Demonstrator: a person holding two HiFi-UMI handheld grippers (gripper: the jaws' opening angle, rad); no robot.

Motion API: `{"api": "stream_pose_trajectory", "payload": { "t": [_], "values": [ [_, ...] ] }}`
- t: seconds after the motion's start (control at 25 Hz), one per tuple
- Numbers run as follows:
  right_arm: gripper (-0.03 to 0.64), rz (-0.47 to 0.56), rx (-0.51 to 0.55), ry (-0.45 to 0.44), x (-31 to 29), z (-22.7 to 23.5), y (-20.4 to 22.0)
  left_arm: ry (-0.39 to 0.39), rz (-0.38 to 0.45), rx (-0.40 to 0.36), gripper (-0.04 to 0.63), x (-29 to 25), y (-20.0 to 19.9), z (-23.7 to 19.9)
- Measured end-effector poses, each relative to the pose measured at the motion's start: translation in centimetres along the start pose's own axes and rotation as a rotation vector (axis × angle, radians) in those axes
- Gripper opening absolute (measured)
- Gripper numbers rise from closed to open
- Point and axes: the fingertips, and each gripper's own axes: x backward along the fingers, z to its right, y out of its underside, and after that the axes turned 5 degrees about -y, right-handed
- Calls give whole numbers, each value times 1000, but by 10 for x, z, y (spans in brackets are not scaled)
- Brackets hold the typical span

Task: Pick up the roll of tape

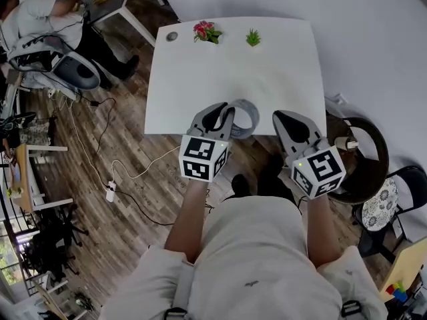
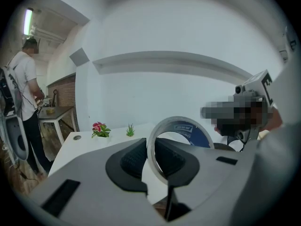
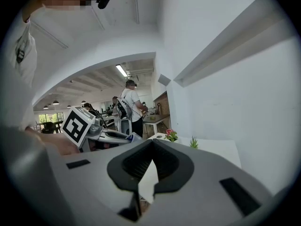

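Note:
The roll of tape [image 1: 254, 116] is a grey ring with a blue core label, held off the near edge of the white table [image 1: 267, 72]. My left gripper [image 1: 230, 113] is shut on the ring's wall, one pad inside and one outside. In the left gripper view the tape [image 2: 189, 132] stands upright between the dark pads [image 2: 134, 158], in the grip of the left gripper [image 2: 151, 147]. My right gripper [image 1: 279, 117] hovers just right of the tape at the table's near edge. Its tips meet with nothing in them, as the right gripper view shows the right gripper [image 3: 151, 146].
A pink flower pot [image 1: 205, 32], a small green plant [image 1: 253, 38] and a round grommet [image 1: 172, 37] sit along the table's far edge. A round dark stool [image 1: 363, 159] stands right of the table. A person [image 1: 40, 19] works at a desk far left; cables [image 1: 110, 191] lie on the floor.

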Motion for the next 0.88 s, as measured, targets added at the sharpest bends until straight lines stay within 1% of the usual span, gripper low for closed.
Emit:
{"api": "stream_pose_trajectory", "payload": {
  "t": [0.12, 0.48, 0.88],
  "values": [
    [6, 8, 9, 7, -6, -10, -2, -7, 20, -18, 66, 13, -4, -7],
    [5, 21, 11, 29, -11, -36, 1, 4, 64, -14, 64, 54, -3, -15],
    [5, 14, 28, 8, -22, -51, -2, -17, 73, 5, 64, 70, 3, -28]
  ]
}}
